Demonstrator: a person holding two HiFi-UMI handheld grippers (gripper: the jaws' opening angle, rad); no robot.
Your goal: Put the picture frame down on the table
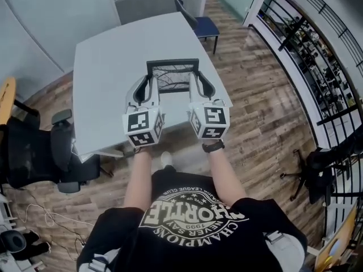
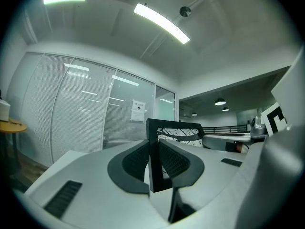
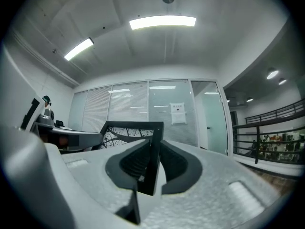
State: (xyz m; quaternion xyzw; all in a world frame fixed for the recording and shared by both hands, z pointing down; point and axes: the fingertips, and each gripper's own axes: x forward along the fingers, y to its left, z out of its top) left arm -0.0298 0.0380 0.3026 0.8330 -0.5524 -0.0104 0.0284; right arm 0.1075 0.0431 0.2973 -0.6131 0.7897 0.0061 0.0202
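A black picture frame with a black-and-white branch print is held upright above the pale grey table. My left gripper is shut on the frame's left side bar. My right gripper is shut on its right side bar. In the left gripper view the frame stretches off to the right, and the left gripper clamps its near edge. In the right gripper view the frame stretches to the left, with the right gripper pinching its edge.
A blue chair stands at the table's far corner. A black office chair sits left of the table. A railing runs along the right. Wood floor surrounds the table.
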